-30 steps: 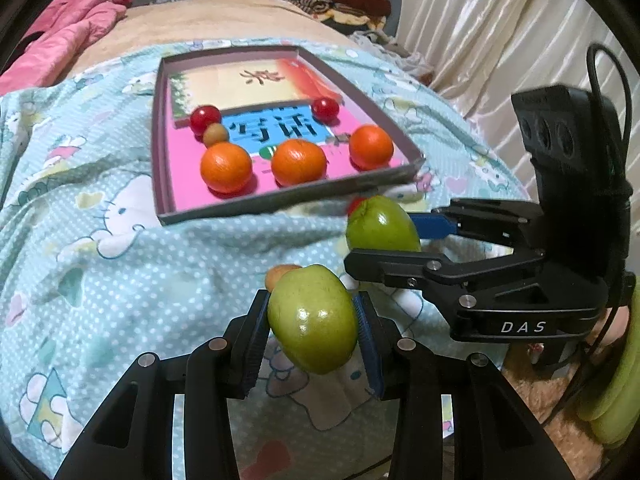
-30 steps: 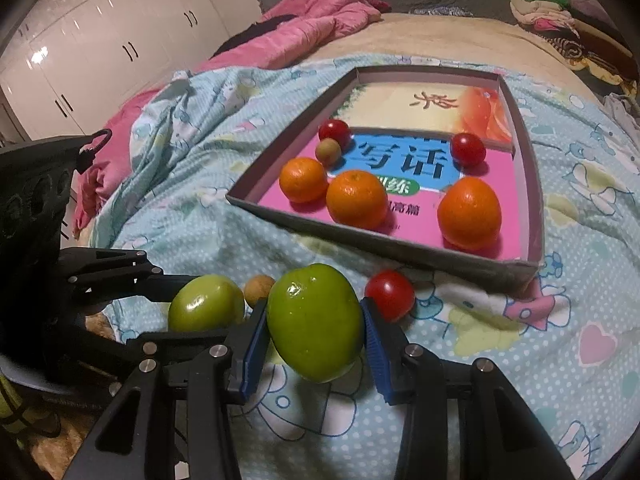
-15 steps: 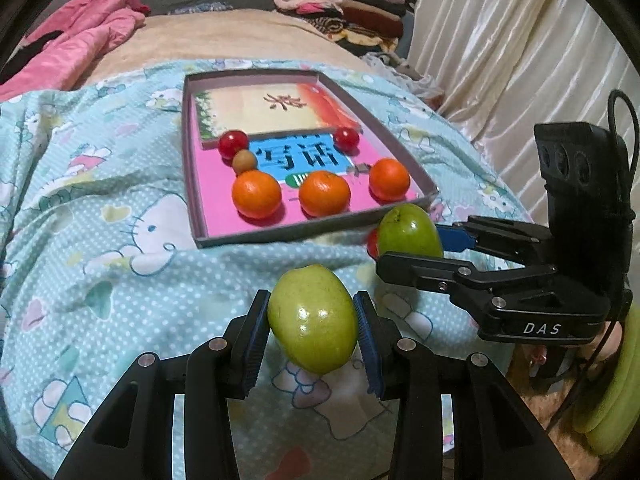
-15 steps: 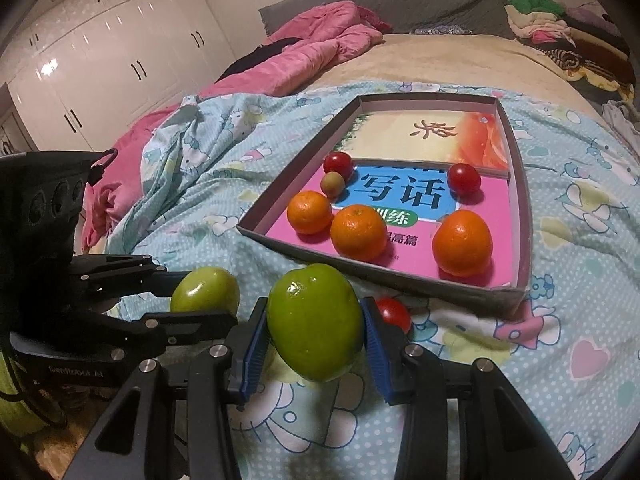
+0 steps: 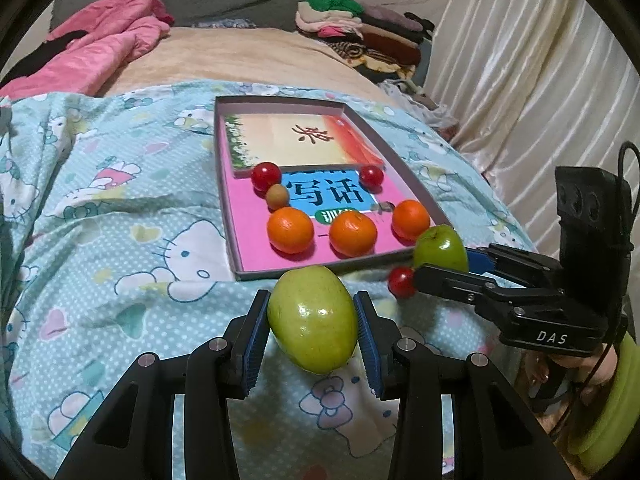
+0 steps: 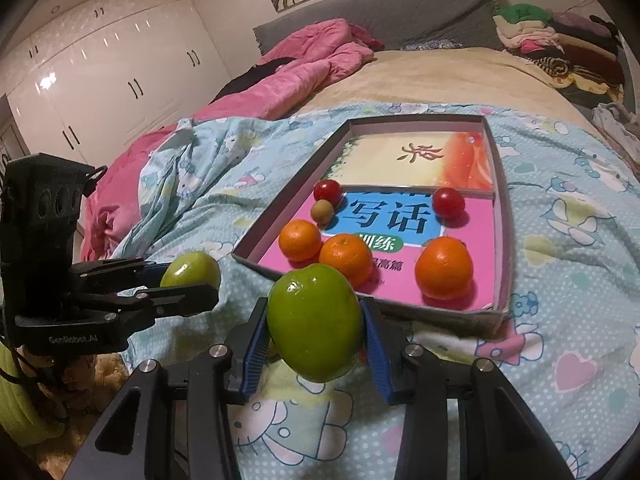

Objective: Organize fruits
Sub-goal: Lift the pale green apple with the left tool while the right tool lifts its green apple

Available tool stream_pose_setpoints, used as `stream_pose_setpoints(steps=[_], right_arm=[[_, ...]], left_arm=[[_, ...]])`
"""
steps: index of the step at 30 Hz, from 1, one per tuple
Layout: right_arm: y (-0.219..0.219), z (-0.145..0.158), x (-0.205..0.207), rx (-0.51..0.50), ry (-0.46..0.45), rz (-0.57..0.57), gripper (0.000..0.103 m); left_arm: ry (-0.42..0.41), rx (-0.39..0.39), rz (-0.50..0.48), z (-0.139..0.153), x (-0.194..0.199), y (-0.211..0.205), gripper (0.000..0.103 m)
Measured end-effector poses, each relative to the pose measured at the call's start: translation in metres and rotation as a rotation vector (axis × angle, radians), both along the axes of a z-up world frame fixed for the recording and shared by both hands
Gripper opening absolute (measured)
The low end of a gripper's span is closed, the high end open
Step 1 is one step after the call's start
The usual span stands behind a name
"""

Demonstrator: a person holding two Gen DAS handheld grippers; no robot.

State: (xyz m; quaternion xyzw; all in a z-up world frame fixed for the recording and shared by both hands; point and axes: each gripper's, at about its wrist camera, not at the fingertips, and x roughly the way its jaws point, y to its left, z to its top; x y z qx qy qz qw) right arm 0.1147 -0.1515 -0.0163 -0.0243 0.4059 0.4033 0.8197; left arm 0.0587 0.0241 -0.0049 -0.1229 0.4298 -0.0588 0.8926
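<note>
Evidently both of your grippers have lifted and drawn back from the bed over the last second: in each wrist view the tray sits lower and smaller than before, and more of the headboard and wardrobe shows. Neither grip has changed. I judge this as the carry stage, fruit picked up and not yet delivered.

Left wrist view, left to right: your left gripper (image 5: pixel 314 320) is clamped on a green apple (image 5: pixel 313 319) at lower centre, blue pads pressing both flanks. A loose cherry tomato (image 5: pixel 401 281) lies on the blue bedspread (image 5: pixel 120 248) right of centre, just outside the tray's near wall. Your right gripper (image 5: pixel 444 258), at right, grips a second green apple (image 5: pixel 440 246) that overlaps the tray's near right corner in this view; whether it hangs over the rim I cannot tell.

Right wrist view confirms it: that second apple (image 6: pixel 314 328) is pinched firmly at lower centre, the left gripper's apple at left.

Container: one shallow cardboard tray (image 5: pixel 218 168), centre frame, lined with printed books. It holds, left to right, a cherry tomato (image 5: pixel 266 176), a small brownish fruit (image 5: pixel 277 197) touching it, three oranges (image 5: pixel 290 229) in a near row, and another cherry tomato (image 5: pixel 371 176) at the far right. No green apple is in it yet; room remains on the far, upper half.
</note>
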Motion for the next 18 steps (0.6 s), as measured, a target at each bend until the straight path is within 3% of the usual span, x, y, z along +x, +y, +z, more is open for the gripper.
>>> stream_pose_setpoints(steps=[9,18], right_arm=[[-0.007,0.008,0.003,0.024,-0.038,-0.035,0.044],[-0.016,0.015,0.015,0.065,-0.054,-0.099,0.044]], left_arm=[[-0.068,0.054,0.054,0.011,0.003,0.01,0.043],[-0.102,0.05,0.084,0.016,0.011,0.018,0.043]])
